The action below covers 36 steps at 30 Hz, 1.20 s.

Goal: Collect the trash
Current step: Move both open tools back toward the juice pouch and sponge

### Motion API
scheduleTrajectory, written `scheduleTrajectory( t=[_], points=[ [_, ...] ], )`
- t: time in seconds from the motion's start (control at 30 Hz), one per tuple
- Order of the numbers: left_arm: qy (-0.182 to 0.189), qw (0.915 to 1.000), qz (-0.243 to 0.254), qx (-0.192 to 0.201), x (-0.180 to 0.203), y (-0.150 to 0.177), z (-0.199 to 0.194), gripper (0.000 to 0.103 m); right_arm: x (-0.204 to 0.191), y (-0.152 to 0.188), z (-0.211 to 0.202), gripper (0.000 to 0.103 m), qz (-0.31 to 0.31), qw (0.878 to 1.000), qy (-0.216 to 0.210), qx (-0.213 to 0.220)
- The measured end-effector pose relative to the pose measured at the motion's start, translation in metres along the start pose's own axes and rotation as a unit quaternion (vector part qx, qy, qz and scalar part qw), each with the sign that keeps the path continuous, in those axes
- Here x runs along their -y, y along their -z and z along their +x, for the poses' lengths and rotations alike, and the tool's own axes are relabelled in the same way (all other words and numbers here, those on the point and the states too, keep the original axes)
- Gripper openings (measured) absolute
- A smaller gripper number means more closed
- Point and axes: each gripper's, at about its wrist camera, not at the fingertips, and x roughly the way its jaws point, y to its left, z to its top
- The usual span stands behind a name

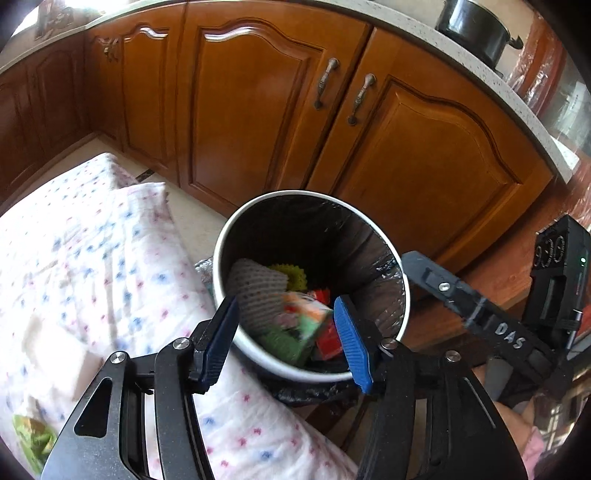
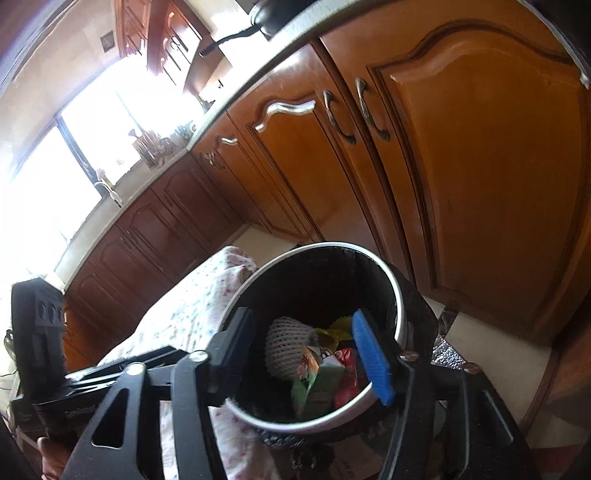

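Note:
A round trash bin (image 1: 295, 192) (image 2: 325, 244) with a white rim and a black liner stands on the floor beside a cloth-covered surface. Inside lie a white foam net (image 1: 255, 291) (image 2: 284, 343), a yellow-green spiky piece (image 1: 291, 275), a red wrapper (image 1: 328, 343) (image 2: 347, 376) and a blurred green and orange packet (image 1: 303, 325) (image 2: 314, 380). My left gripper (image 1: 286, 306) hangs open over the bin's near rim, its blue pads clear of the packet. My right gripper (image 2: 302, 317) is also open above the bin, holding nothing.
Brown wooden cabinets (image 1: 258, 110) (image 2: 480, 166) stand right behind the bin. A floral cloth (image 1: 92, 258) covers the surface to the left, with a green wrapper (image 1: 33, 439) at its near corner. A black pot (image 1: 476, 29) sits on the countertop.

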Motion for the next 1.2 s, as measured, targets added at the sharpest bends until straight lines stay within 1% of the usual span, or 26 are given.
scheduleTrajectory(
  t=[0.03, 0.13, 0.17, 0.37, 0.53, 0.7, 0.8, 0.93, 1.2],
  points=[
    [0.003, 1.0, -0.007, 0.003, -0.005, 0.006, -0.006, 0.054, -0.002, 0.003, -0.004, 0.077, -0.001, 1.0, -0.004, 0.006],
    [0.001, 0.9994, -0.031, 0.013, -0.019, 0.026, -0.02, 0.056, -0.014, 0.016, -0.015, 0.084, -0.006, 1.0, -0.015, 0.017],
    [-0.001, 0.9991, -0.039, 0.016, -0.025, 0.034, -0.025, 0.057, -0.017, 0.021, -0.016, 0.084, -0.007, 1.0, -0.018, 0.015],
    [-0.035, 0.9957, -0.078, 0.035, -0.055, 0.075, -0.053, 0.058, -0.045, 0.06, -0.016, 0.085, -0.031, 0.999, -0.044, -0.011],
    [-0.06, 0.9918, -0.102, 0.047, -0.081, 0.11, -0.08, 0.061, -0.07, 0.089, -0.01, 0.085, -0.065, 0.996, -0.053, -0.038],
    [-0.083, 0.9854, -0.136, 0.061, -0.108, 0.14, -0.106, 0.061, -0.087, 0.11, -0.003, 0.085, -0.081, 0.993, -0.063, -0.063],
    [-0.085, 0.9834, -0.146, 0.065, -0.117, 0.153, -0.118, 0.061, -0.095, 0.119, 0.001, 0.085, -0.086, 0.991, -0.069, -0.075],
    [-0.093, 0.9807, -0.157, 0.07, -0.129, 0.166, -0.131, 0.061, -0.106, 0.131, -0.002, 0.085, -0.095, 0.989, -0.077, -0.079],
    [-0.093, 0.9748, -0.187, 0.077, -0.156, 0.184, -0.149, 0.061, -0.132, 0.136, 0.002, 0.085, -0.125, 0.985, -0.083, -0.09]
  ],
)
